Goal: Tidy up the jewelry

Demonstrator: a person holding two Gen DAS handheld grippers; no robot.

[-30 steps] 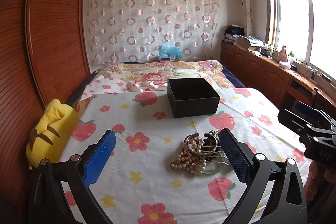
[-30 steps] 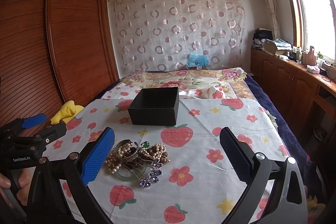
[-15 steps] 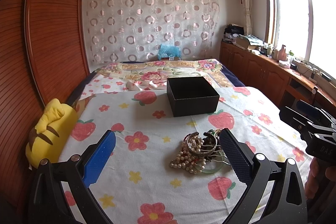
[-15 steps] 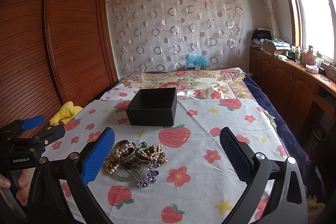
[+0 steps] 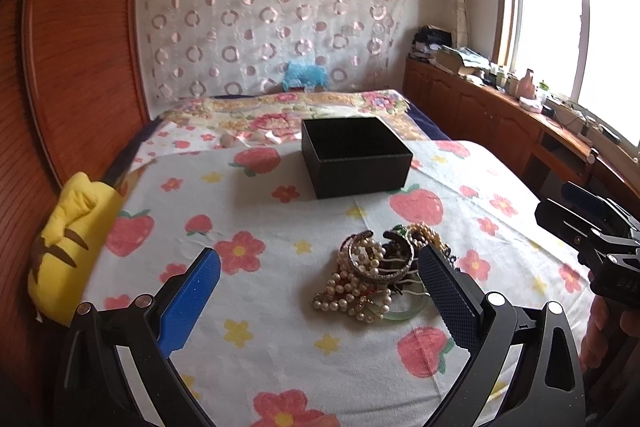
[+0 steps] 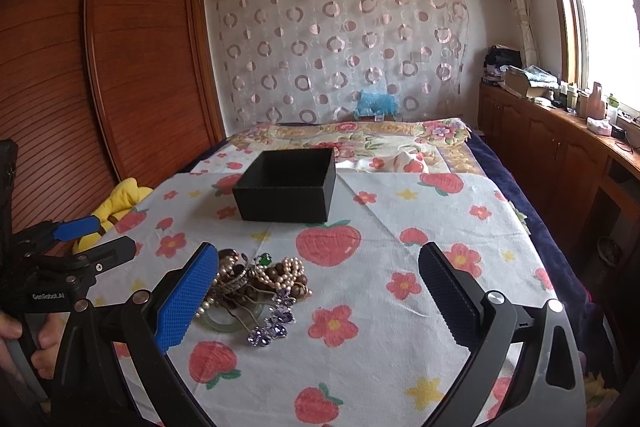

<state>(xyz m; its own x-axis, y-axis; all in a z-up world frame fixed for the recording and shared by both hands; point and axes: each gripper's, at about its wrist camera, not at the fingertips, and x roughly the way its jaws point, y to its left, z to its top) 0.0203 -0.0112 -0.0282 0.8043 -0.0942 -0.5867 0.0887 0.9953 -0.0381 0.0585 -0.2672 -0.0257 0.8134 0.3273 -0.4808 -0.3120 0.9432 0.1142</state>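
A tangled pile of jewelry (image 5: 380, 267), with pearl strands, bangles and a green jade ring, lies on the strawberry-print cloth (image 5: 260, 307). It also shows in the right wrist view (image 6: 256, 287). An open black box (image 5: 356, 155) stands farther back; it also shows in the right wrist view (image 6: 288, 183). My left gripper (image 5: 320, 291) is open and empty, just short of the pile, its right finger beside it. My right gripper (image 6: 320, 291) is open and empty, its blue left finger (image 6: 188, 299) next to the pile.
A yellow plush toy (image 5: 68, 247) lies at the cloth's left edge beside a wooden wardrobe (image 5: 72, 47). A wooden cabinet (image 5: 500, 123) with clutter runs under the window on the right. Bedding lies behind the box.
Both grippers have moved slightly forward toward the jewelry pile. Nothing was grasped; the pile and the box have not moved.
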